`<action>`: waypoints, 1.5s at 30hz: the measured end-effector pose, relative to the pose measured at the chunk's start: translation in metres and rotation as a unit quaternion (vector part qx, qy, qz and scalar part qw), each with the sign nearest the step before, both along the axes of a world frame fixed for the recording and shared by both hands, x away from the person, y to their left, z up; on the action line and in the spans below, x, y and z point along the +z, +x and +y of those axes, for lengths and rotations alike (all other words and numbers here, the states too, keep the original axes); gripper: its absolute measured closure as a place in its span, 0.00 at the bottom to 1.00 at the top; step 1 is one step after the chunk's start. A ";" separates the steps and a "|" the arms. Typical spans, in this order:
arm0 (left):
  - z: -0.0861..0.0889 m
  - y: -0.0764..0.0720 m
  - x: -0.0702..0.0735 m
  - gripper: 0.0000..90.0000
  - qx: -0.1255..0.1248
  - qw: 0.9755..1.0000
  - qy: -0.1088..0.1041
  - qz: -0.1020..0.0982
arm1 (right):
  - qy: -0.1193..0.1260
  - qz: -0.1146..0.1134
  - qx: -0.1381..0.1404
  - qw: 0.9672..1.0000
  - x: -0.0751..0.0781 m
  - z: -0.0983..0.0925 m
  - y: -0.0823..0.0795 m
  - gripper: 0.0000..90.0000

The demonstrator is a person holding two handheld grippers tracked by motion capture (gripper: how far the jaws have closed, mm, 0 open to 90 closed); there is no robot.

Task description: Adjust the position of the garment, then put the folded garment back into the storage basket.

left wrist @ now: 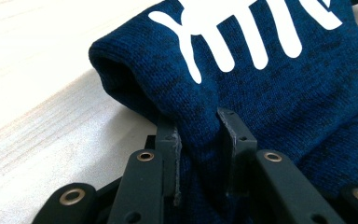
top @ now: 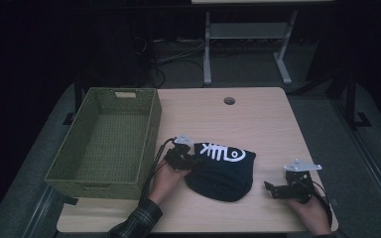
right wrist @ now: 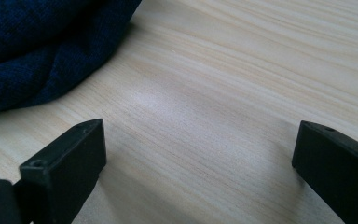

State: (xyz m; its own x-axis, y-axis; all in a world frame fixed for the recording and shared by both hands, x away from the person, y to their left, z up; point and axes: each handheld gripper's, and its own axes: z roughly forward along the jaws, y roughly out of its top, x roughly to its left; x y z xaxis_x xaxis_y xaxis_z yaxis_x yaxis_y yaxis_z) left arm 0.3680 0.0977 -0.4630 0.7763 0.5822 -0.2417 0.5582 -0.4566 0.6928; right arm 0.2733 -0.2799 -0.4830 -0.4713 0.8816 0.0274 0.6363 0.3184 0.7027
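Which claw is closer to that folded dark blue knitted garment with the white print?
Left. The left claw pinches the garment's edge; the right claw sits apart beside it.

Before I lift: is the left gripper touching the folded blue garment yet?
Touching. In the left gripper view, both pads of the left gripper press a fold of the blue garment pinched between them.

1. A green woven basket [top: 104, 144] stands on the left part of the table, jutting past its left edge.
2. The light wooden table [top: 258, 124] has a round cable hole [top: 229, 101] near its far edge.
3. Beyond the table, a white desk frame [top: 245, 44] stands on dark floor, with cables [top: 173, 57] beside it.
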 end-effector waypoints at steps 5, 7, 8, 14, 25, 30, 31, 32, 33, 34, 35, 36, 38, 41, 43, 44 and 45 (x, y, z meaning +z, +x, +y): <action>0.000 -0.001 0.006 0.80 0.002 1.000 -0.004 -0.004 | 0.000 0.000 0.000 1.000 0.000 0.000 0.000 0.03; 0.001 -0.002 0.009 0.81 0.001 1.000 -0.002 -0.007 | 0.000 0.000 0.000 1.000 0.000 0.000 0.000 0.03; 0.001 -0.002 0.010 0.81 -0.001 1.000 -0.003 -0.008 | 0.000 0.000 0.000 1.000 0.000 0.000 0.000 0.03; 0.000 -0.003 0.017 0.81 -0.001 1.000 -0.007 -0.014 | 0.000 0.000 0.000 1.000 0.000 0.000 0.000 0.03; 0.001 -0.009 0.039 0.81 -0.002 0.999 -0.037 -0.026 | 0.000 0.000 0.000 1.000 0.000 0.000 0.000 0.03; 0.001 -0.012 0.053 0.81 -0.004 0.998 -0.053 -0.035 | 0.000 0.000 0.000 1.000 0.000 0.000 0.000 0.03; 0.001 -0.013 0.055 0.81 -0.006 0.998 -0.055 -0.036 | 0.000 0.000 0.000 1.000 0.000 0.000 0.000 0.03; 0.001 -0.013 0.058 0.81 -0.007 0.998 -0.058 -0.038 | 0.000 0.000 0.000 1.000 0.000 0.000 0.000 0.03; 0.001 -0.014 0.061 0.81 -0.008 0.997 -0.061 -0.039 | 0.000 0.000 0.000 1.000 0.000 0.000 0.000 0.03; 0.002 -0.015 0.063 0.81 -0.009 0.997 -0.062 -0.041 | 0.000 0.000 0.000 1.000 0.000 0.000 0.000 0.03; 0.002 -0.015 0.066 0.81 -0.010 0.997 -0.065 -0.044 | 0.000 0.000 0.000 1.000 0.000 0.000 0.000 0.03; 0.003 -0.015 0.069 0.81 -0.010 0.997 -0.068 -0.046 | 0.000 0.000 0.000 1.000 0.000 0.000 0.000 0.03; 0.004 -0.016 0.075 0.81 -0.011 0.996 -0.074 -0.049 | 0.000 0.001 0.000 1.000 0.000 0.000 0.000 0.03; 0.006 -0.016 0.083 0.82 -0.013 0.995 -0.081 -0.053 | 0.000 0.000 0.000 1.000 0.000 0.000 0.000 0.03; 0.007 -0.016 0.089 0.82 -0.013 0.995 -0.085 -0.055 | 0.000 0.000 0.000 1.000 0.000 0.000 0.000 0.03; 0.008 -0.016 0.092 0.82 -0.013 0.994 -0.086 -0.058 | 0.000 0.000 0.000 1.000 0.000 0.000 0.000 0.03; 0.010 -0.016 0.094 0.82 -0.013 0.994 -0.088 -0.059 | 0.000 0.000 0.000 1.000 0.000 0.000 0.000 0.03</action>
State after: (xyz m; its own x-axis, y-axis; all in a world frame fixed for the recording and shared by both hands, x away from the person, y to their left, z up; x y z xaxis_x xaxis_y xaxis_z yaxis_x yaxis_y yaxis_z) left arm 0.3520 0.1073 -0.3686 0.8197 0.5183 -0.2438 0.4574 -0.3363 0.8232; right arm 0.2732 -0.2799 -0.4830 -0.4710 0.8817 0.0268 0.6363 0.3185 0.7026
